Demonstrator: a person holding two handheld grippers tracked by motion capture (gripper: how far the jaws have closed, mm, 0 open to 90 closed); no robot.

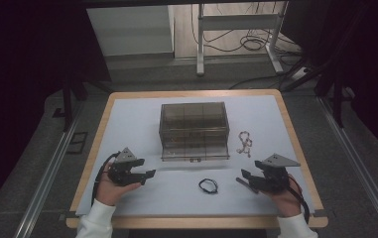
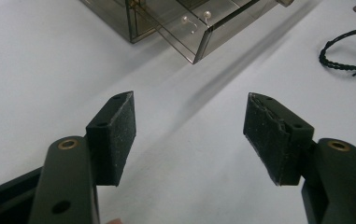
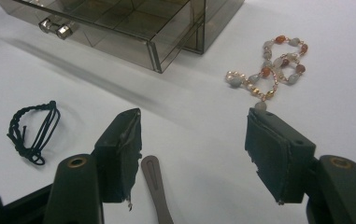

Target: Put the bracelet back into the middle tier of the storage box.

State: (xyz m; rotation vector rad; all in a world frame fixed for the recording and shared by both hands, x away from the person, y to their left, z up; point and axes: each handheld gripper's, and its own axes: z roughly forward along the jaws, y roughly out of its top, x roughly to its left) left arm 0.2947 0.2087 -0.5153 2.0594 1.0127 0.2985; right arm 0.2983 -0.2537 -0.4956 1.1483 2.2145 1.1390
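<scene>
Since the drawer (image 1: 194,148) stands pulled out, we hold both grippers — left gripper (image 1: 147,174), right gripper (image 1: 242,177) — agape and empty beside the black cord bracelet (image 1: 208,186).

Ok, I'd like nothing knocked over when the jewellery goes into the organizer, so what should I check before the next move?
1. Left gripper jaws open, nothing between: ok.
2. Right gripper jaws open, nothing between: ok.
3. Bottom drawer of the smoked clear drawer box pulled out: ok.
4. Black braided bracelet lying free on the white mat, apart from both grippers: ok.
5. Beaded bracelet free on the mat beside the box: ok.
6. Flat grey strip lying near the right gripper's jaws, whether in the way: cannot tell.
</scene>
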